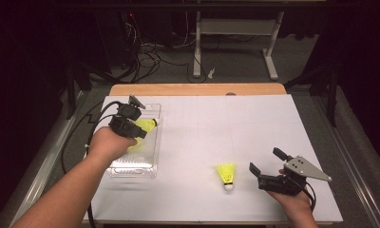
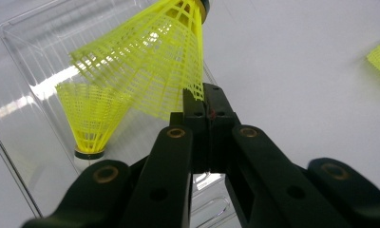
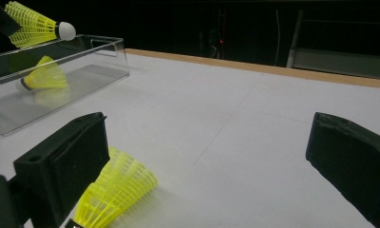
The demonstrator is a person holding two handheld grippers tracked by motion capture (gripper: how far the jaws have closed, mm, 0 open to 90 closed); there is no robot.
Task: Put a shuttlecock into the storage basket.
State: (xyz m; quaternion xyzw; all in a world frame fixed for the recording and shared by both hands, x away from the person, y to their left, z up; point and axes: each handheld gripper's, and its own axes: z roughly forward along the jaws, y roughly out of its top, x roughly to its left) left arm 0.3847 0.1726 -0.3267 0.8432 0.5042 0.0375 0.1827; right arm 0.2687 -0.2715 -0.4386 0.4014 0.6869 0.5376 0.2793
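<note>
The left gripper (image 1: 141,127) is clamping the skirt rim of a yellow shuttlecock (image 1: 147,125) over the clear tray (image 1: 131,168) at the table's left, its long axis lying level, cork pointing right. The right gripper (image 1: 265,166) is resting near-right, jaws apart beside another shuttlecock (image 1: 226,175).

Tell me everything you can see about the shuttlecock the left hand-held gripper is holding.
The held shuttlecock has a yellow mesh skirt that looks like plastic and a white rounded cap with a dark band. The left hand-held gripper pinches the skirt's rim, jaws shut. It hangs tilted over the clear tray, above a second shuttlecock lying inside.
</note>
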